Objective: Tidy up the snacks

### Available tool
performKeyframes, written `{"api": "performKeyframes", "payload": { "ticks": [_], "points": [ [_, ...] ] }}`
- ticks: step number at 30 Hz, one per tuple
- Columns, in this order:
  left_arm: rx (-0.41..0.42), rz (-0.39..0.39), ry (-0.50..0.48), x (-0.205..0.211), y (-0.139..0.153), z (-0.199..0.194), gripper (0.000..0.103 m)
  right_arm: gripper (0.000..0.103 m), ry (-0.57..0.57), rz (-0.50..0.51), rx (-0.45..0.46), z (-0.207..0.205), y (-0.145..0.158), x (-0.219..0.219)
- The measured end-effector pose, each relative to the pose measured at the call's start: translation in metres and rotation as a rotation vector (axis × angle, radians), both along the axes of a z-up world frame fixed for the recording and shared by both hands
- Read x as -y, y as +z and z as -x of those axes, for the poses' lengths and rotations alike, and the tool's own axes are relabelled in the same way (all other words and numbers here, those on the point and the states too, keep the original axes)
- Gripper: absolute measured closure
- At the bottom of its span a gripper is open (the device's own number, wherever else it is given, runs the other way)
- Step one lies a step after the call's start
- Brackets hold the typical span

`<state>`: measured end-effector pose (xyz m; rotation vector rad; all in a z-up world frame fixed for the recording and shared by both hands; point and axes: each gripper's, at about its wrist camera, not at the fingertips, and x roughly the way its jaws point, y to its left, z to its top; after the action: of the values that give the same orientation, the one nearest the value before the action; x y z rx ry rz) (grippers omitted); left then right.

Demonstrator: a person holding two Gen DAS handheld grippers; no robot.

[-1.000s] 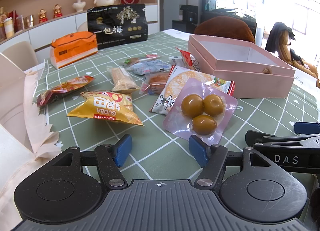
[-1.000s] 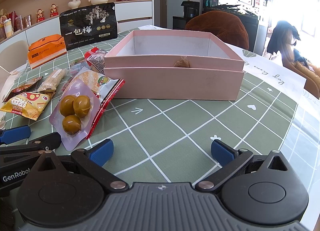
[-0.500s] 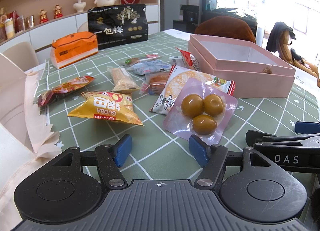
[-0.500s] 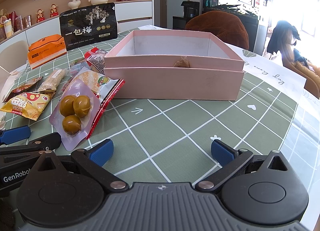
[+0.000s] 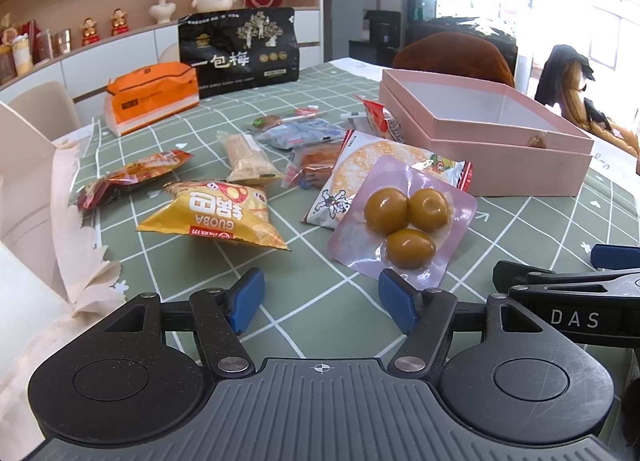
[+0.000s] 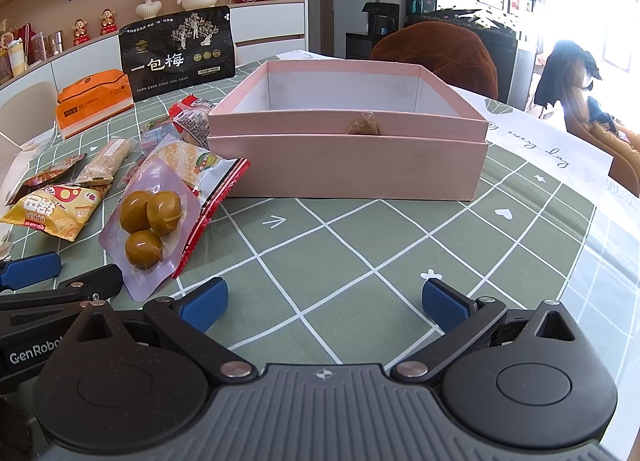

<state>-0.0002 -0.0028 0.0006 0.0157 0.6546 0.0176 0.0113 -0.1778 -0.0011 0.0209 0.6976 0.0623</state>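
Nothing has moved since a moment ago, so no snack is packed yet. The left tool point(image 5: 321, 297) and right tool point(image 6: 323, 303) both stay spread wide and hold nothing. The egg pack point(image 5: 404, 221) lies just ahead of the left tool, and the empty pink box point(image 6: 348, 153) sits ahead of the right tool.

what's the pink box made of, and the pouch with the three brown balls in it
Pink box: looks like matte paperboard, with flat stiff walls, sharp folded corners, a white lining and faint scuffs.

Pouch: seems to be thin glossy plastic film, clear over the balls with a pinkish backing; it clings to them as if vacuum-sealed and shows highlights.
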Motion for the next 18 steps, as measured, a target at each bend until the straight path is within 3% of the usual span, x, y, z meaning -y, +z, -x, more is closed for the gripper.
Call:
{"api": "performKeyframes", "payload": {
  "ticks": [18],
  "points": [
    [0.000,-0.001,0.000,-0.0001,-0.0001,0.0000,0.031,0.000,0.000,0.002,0.000,0.0000,0.0006,-0.0003]
  ]
}}
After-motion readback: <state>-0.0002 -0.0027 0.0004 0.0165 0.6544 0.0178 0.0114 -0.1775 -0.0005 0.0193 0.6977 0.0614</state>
